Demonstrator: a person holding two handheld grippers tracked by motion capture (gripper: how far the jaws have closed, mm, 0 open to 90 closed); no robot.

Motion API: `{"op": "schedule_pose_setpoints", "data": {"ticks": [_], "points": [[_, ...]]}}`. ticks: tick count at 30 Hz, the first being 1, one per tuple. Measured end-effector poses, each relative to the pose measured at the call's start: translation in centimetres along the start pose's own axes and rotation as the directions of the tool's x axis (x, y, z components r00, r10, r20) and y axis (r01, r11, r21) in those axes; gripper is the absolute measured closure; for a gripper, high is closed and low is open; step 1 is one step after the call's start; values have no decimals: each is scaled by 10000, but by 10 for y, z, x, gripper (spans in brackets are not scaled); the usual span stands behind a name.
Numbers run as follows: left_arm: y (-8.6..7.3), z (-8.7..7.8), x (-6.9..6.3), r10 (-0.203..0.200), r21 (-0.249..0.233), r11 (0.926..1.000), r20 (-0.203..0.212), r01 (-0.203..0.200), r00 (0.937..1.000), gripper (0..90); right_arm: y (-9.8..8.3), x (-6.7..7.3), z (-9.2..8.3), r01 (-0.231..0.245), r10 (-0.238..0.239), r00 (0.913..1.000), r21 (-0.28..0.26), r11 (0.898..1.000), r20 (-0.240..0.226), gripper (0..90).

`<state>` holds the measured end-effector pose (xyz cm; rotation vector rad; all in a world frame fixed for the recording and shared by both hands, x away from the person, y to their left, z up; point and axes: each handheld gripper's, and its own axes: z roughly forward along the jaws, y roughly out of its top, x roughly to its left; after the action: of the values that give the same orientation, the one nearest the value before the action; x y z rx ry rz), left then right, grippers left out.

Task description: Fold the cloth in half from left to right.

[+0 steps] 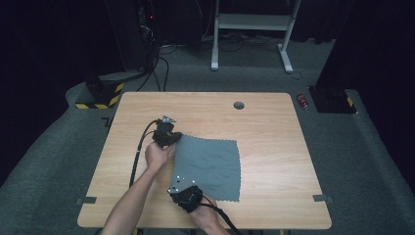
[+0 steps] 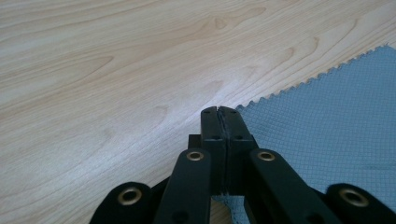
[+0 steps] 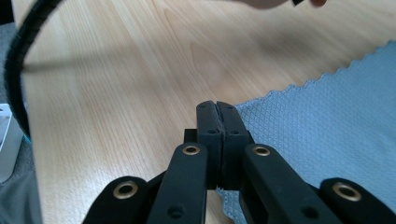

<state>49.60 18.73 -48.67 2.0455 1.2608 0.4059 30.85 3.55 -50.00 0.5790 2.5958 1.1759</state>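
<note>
Cloth (image 1: 209, 166) flat on table (image 1: 274, 147), unfolded; left gripper (image 2: 218, 110) pinching far-left corner, right gripper (image 3: 216, 104) pinching near-left corner; both grips set, fold itself not started

Dim dark surroundings, evenly lit tabletop, slight softness

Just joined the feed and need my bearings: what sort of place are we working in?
Probably a lab or recording studio, not a home: a bare wooden table on grey carpet, dark curtains all round, hazard-striped stand bases, and cables trailing to an equipment rack.
</note>
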Motion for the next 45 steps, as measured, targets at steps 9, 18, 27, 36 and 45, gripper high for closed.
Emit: {"op": "schedule_pose_setpoints", "data": {"ticks": [9,18,27,36,45], "points": [[-1,-26,15,-82,-175,9998,-235,78,9997,895,16,5,-6,60,-86,9990,-576,9983,-448,895],[-2,-23,11,26,-45,10000,-255,-27,9997,895,13,1,-14,-257,222,9989,-832,9962,-418,895],[1,-9,-6,152,-125,9998,34,-152,9999,895,-11,-11,-30,-807,802,9967,-851,9931,-96,895],[5,4,-21,277,-143,9995,325,-272,9991,895,-34,-19,-41,-1374,1392,9901,-839,9870,167,895],[20,13,-39,749,-52,9972,552,-747,9957,896,-49,-24,-58,-1715,1768,9832,-1015,9799,455,895]]}}
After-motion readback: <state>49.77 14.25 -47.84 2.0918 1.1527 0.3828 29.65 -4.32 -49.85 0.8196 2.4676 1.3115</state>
